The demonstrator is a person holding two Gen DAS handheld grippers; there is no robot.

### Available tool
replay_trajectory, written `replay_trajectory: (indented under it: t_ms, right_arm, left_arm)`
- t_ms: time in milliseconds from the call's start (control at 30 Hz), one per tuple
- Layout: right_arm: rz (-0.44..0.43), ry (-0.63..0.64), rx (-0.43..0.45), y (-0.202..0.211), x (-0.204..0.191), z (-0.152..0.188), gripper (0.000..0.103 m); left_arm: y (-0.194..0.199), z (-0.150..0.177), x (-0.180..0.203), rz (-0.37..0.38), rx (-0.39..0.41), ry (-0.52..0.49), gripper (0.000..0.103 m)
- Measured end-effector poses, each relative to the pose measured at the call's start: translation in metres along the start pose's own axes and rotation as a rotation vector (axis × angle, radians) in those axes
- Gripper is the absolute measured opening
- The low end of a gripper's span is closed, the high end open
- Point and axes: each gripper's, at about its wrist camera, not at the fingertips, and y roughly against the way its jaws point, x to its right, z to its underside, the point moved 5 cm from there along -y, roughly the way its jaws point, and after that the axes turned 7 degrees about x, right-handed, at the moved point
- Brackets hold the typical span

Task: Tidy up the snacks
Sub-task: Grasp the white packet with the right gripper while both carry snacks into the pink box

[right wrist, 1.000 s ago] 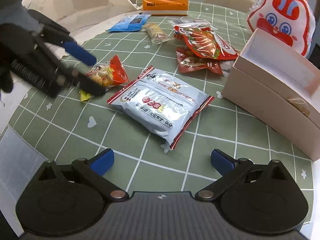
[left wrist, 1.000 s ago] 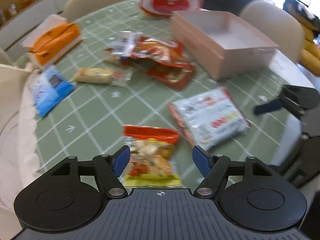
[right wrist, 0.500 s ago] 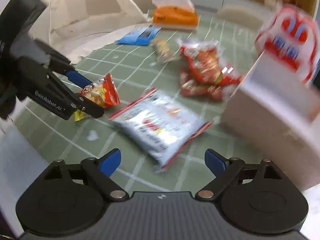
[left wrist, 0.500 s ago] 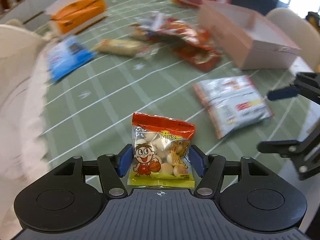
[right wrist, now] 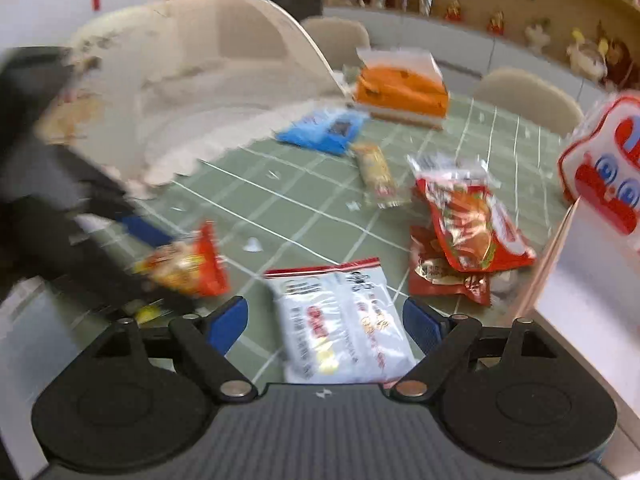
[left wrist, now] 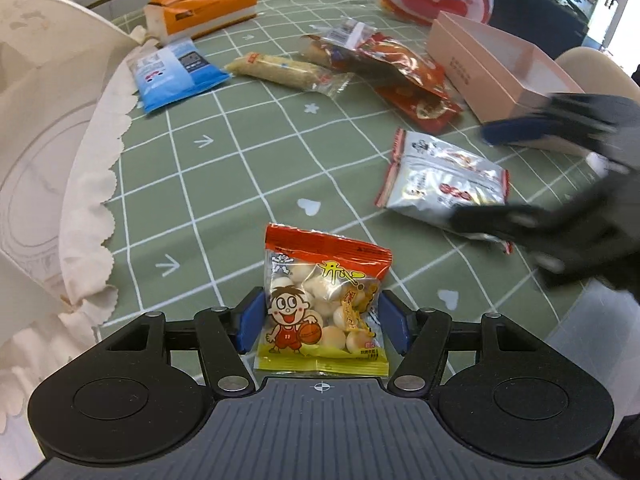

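While both grippers straddle a packet each, neither packet looks lifted yet, so the sorting seems barely begun. The left gripper (left wrist: 322, 322) has its blue pads on either side of the small cartoon-boy snack bag (left wrist: 324, 300); its jaws have just been closing and the pads sit just beside the bag's edges, though I cannot tell whether they press it. I judge it a grasp about to be made rather than made.

The right gripper (right wrist: 325, 322) has also just been closing its jaws, with the silver-white packet (right wrist: 344, 320) between them and clear gaps on both sides, so it is open around the packet.

Outward from the left gripper in its own view, the silver-white packet lies at two o'clock. The red foil packets (left wrist: 404, 72) are heaped at one o'clock beside the pink box (left wrist: 496, 64), which appears empty as far as its interior shows. A wrapped cereal bar (left wrist: 280, 70) and a blue packet (left wrist: 176, 74) lie at twelve and eleven o'clock, with the orange tissue box (left wrist: 204, 0) beyond on the green checked tablecloth (left wrist: 240, 184).

By my reading, every snack remains to be placed.
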Motion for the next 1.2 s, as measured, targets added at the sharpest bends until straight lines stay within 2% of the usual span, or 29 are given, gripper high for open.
replay_trajectory:
  t_ms: [100, 167, 200, 233, 367, 467, 600, 700, 800, 900, 1000, 1067, 1133, 1200]
  right_arm:
    - [0.006, -0.016, -0.092, -0.03, 0.005, 0.008, 0.086]
    - [0.024, -0.02, -0.099, -0.031, 0.006, 0.012, 0.084]
    - [0.026, -0.041, -0.101, -0.027, 0.007, 0.012, 0.076]
    - [0.02, -0.059, -0.102, -0.022, 0.008, 0.012, 0.076]
    - [0.014, -0.111, -0.082, 0.023, 0.01, 0.021, 0.076]
    - [0.076, -0.117, -0.08, 0.061, 0.013, 0.034, 0.076]
    - [0.217, -0.174, -0.06, 0.124, 0.031, 0.055, 0.076]
    - [0.336, -0.227, -0.029, 0.166, 0.052, 0.066, 0.076]
    - [0.444, -0.281, 0.013, 0.202, 0.074, 0.075, 0.076]
    - [0.502, -0.338, 0.042, 0.222, 0.091, 0.08, 0.076]
    - [0.541, -0.401, 0.065, 0.229, 0.105, 0.081, 0.076]
    - [0.561, -0.433, 0.081, 0.23, 0.113, 0.08, 0.076]
    - [0.585, -0.467, 0.091, 0.229, 0.123, 0.075, 0.076]
    - [0.609, -0.494, 0.107, 0.232, 0.133, 0.067, 0.076]
  left_arm:
    - [0.003, 0.004, 0.004, 0.027, -0.006, 0.002, 0.067]
    - [0.006, 0.008, 0.009, 0.048, -0.016, 0.002, 0.067]
    - [0.008, 0.01, 0.013, 0.063, -0.022, 0.002, 0.066]
    - [0.009, 0.012, 0.018, 0.079, -0.027, 0.002, 0.066]
    - [0.014, 0.019, 0.052, 0.161, -0.059, -0.037, 0.064]
    - [0.017, 0.023, 0.089, 0.249, -0.096, -0.091, 0.063]
    - [0.026, 0.015, 0.14, 0.359, -0.109, -0.183, 0.063]
    - [0.03, -0.022, 0.161, 0.385, -0.045, -0.193, 0.063]
    - [0.038, -0.088, 0.171, 0.354, 0.106, -0.185, 0.063]
    - [0.032, -0.154, 0.184, 0.331, 0.218, -0.154, 0.063]
    - [0.004, -0.21, 0.196, 0.329, 0.303, -0.073, 0.064]
    - [-0.023, -0.232, 0.2, 0.375, 0.309, 0.048, 0.065]
    - [-0.057, -0.236, 0.201, 0.363, 0.23, 0.135, 0.064]
    - [-0.075, -0.23, 0.203, 0.343, 0.187, 0.146, 0.064]
